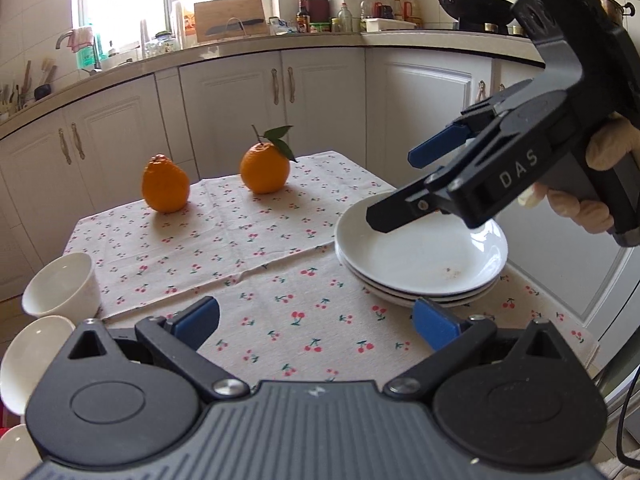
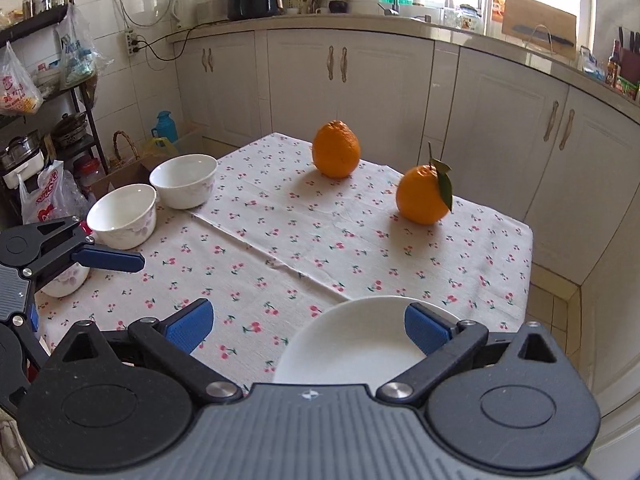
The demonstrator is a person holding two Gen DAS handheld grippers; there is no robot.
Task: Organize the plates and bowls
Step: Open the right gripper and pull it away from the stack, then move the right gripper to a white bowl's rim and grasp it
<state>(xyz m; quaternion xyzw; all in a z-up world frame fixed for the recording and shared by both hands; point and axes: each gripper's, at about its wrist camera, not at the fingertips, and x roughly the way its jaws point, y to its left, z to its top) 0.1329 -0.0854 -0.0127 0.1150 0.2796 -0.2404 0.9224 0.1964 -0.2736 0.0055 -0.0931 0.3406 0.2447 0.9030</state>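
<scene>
A stack of white plates (image 1: 420, 256) rests on the right side of the cherry-print tablecloth (image 1: 260, 248). My right gripper (image 1: 404, 184) hovers over the stack's far rim, open and holding nothing. In its own view the right gripper (image 2: 308, 326) is spread wide, and the top plate (image 2: 352, 344) lies below its right finger. Three white bowls stand along the table's left edge: one (image 2: 186, 180), a second (image 2: 122, 214), and a third (image 2: 66, 280) partly hidden by my left gripper (image 2: 76, 292). The left gripper (image 1: 316, 322) is open and empty over bare cloth.
Two oranges (image 2: 336, 148) (image 2: 424, 194) sit at the far part of the table, one with a leaf. White kitchen cabinets (image 1: 224, 96) and a cluttered counter surround the table. A rack with bags (image 2: 24, 92) stands to the left.
</scene>
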